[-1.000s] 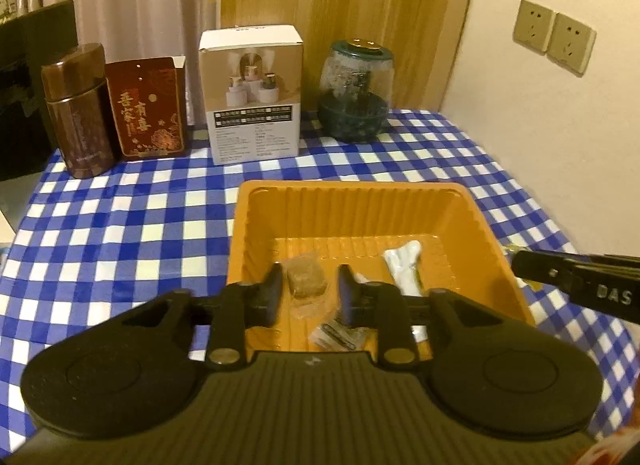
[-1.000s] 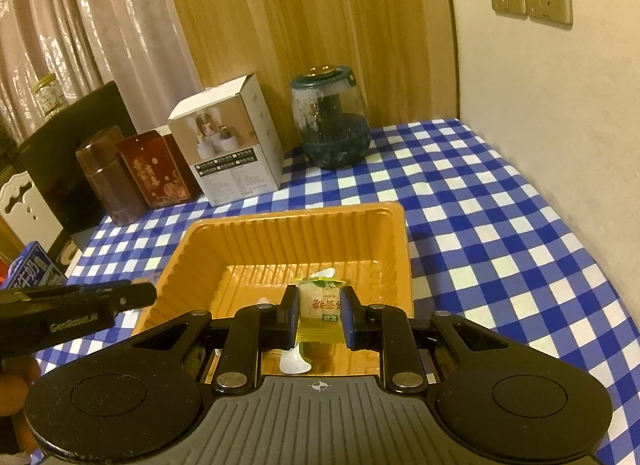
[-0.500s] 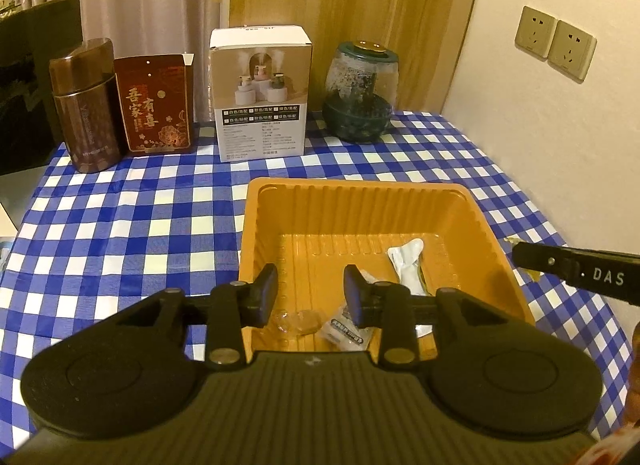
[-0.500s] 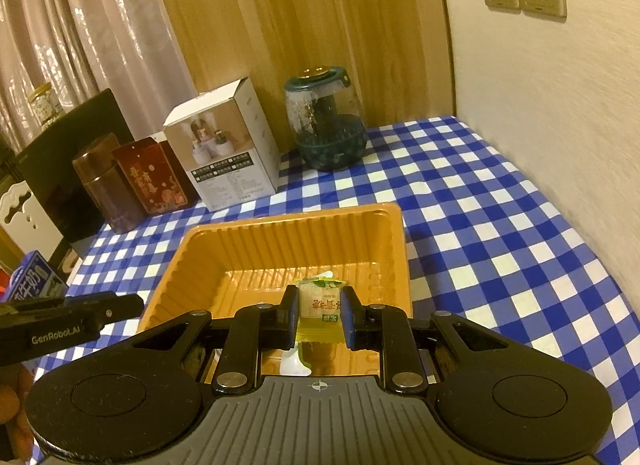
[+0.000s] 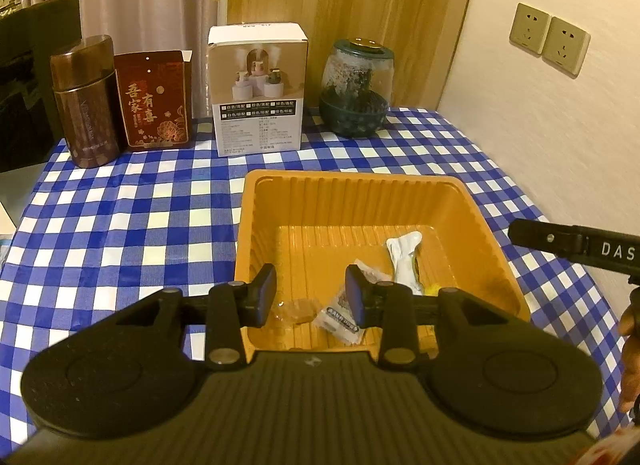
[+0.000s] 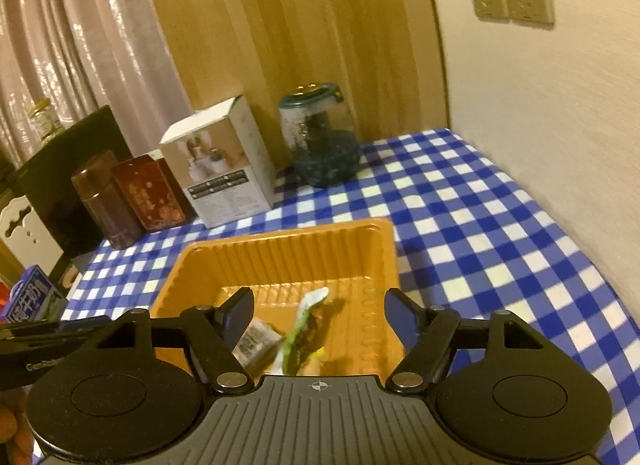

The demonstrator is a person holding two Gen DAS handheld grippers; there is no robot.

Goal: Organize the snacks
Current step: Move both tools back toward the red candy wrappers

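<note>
Right wrist, snack packet [image 6: 298,335] between spread gripper [image 6: 320,313]

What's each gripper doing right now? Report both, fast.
Left gripper: open, empty, over the orange tray.
Right gripper: jaws wide open, holding nothing.

Orange ribbed tray [image 5: 360,193]; blue-white checked tablecloth [image 5: 132,217]; white snack packet [image 5: 402,255]; dark-red gold-lettered box [image 5: 154,101]; black tools.

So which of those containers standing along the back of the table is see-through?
The round glass jar with the dark green lid, at the right end of the row. The brown canister, red box and white carton are all opaque.
</note>
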